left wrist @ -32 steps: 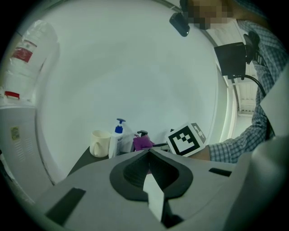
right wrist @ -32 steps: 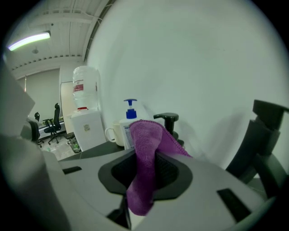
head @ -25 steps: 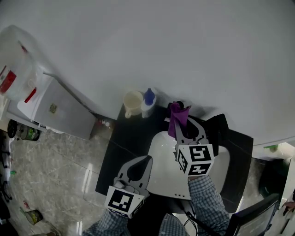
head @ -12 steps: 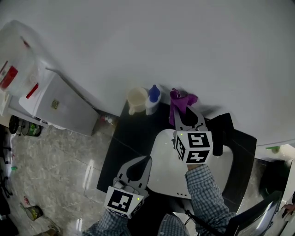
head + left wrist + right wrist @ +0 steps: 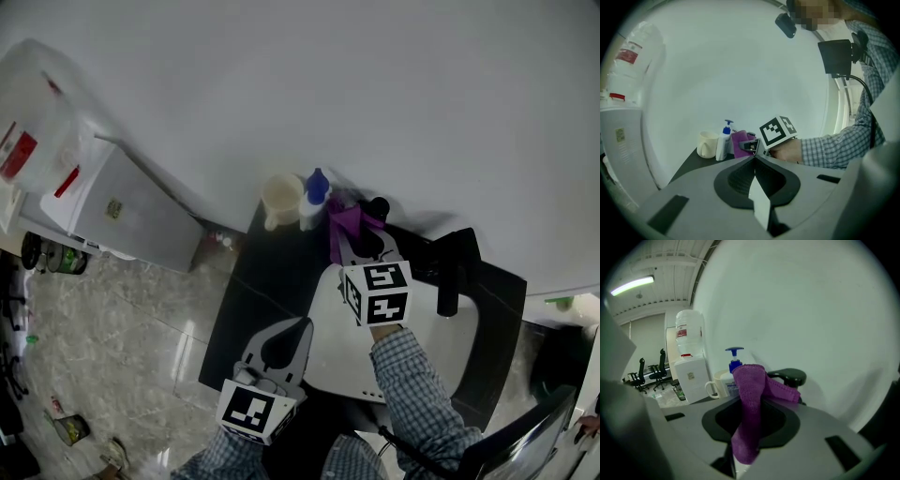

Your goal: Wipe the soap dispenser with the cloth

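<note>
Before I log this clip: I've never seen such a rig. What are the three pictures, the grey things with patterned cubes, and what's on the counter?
No robot: a person holds a two-jaw gripper in each hand; the marker cubes are part of them. One picture looks down from a camera on the person's head; the other two come from cameras riding on each gripper, looking along its jaws. The left gripper is shut and empty, near the front edge of the white sink. The right gripper pinches a purple cloth close to the blue-topped soap dispenser. A cream mug stands beside that on the black countertop; a black faucet stands by the sink.
</note>
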{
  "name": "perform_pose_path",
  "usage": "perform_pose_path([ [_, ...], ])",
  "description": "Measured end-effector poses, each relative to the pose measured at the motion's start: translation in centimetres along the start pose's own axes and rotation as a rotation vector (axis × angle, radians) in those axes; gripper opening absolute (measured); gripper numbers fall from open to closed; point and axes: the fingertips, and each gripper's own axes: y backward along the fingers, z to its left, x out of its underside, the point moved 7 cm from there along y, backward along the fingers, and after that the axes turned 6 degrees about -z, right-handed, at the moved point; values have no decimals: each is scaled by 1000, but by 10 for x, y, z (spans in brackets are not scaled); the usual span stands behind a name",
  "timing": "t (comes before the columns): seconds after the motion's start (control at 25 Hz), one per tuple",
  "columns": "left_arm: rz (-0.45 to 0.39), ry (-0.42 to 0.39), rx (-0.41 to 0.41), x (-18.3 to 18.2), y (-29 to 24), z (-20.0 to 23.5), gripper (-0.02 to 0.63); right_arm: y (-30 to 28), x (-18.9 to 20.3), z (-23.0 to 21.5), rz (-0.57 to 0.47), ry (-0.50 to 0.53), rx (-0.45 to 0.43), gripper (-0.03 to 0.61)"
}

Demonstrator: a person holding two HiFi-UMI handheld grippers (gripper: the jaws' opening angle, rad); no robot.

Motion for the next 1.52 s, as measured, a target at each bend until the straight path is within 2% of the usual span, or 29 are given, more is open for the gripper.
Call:
perform_pose_path([
  [0.4, 9, -11, -11, 2, 4, 1, 11, -2, 27, 6, 57, -77, -36, 91],
  [0.52, 13, -13, -11, 1, 6, 1, 11, 4, 38, -2, 79, -131, -11, 91],
  [0.76, -2, -32, -15, -5, 7, 4, 11, 27, 48, -21, 84, -154, 65, 91],
  [1.08, -13, -49, 12, -12, 7, -4, 11, 70, 53, -42, 31, -271, 155, 91],
  [1.52, -32, -101, 68, -33, 13, -14, 11, 153, 36, -19, -79, -353, 203, 91],
])
